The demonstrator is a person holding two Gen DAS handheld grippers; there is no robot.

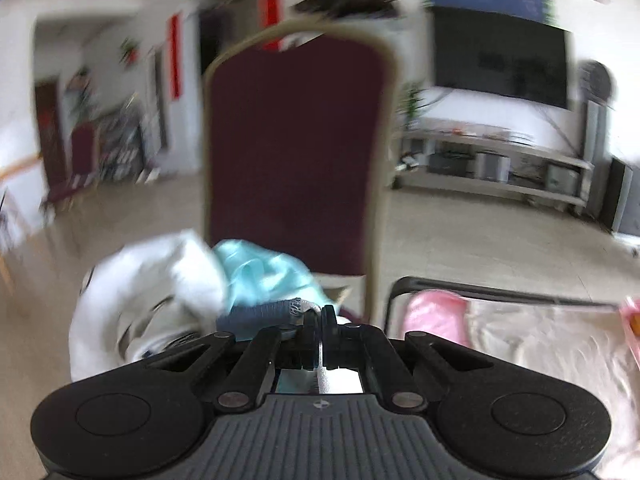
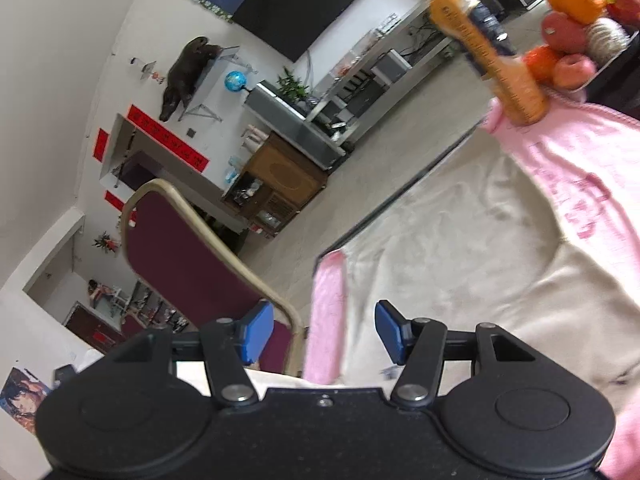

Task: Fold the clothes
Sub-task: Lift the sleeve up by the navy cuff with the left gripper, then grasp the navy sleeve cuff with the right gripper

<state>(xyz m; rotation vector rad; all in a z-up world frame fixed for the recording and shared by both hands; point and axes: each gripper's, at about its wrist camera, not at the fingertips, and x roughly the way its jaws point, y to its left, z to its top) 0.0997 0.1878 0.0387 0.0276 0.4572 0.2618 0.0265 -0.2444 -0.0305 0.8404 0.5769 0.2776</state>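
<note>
Up front in the left wrist view, the left gripper [image 1: 319,316] has its jaws pressed together, with a thin strip of white fabric [image 1: 323,378] showing between them lower down; whether the pads truly pinch it cannot be told through the blur. Just beyond its tips lies a heap of clothes: a white garment [image 1: 160,300], a light-blue garment [image 1: 264,272] and a grey-blue knitted piece [image 1: 260,314], piled in front of a maroon chair [image 1: 292,152]. To the right a cream blanket [image 1: 540,344] covers the table [image 1: 440,286]. The right gripper [image 2: 324,334] stands half open, blue pads [image 2: 258,332] apart with nothing between them, hovering above the blanket's edge. A pink shirt [image 2: 560,160] lies spread on the far side, and an orange drink bottle [image 2: 488,52] and a bowl of fruit [image 2: 580,28] are beyond it.
</note>
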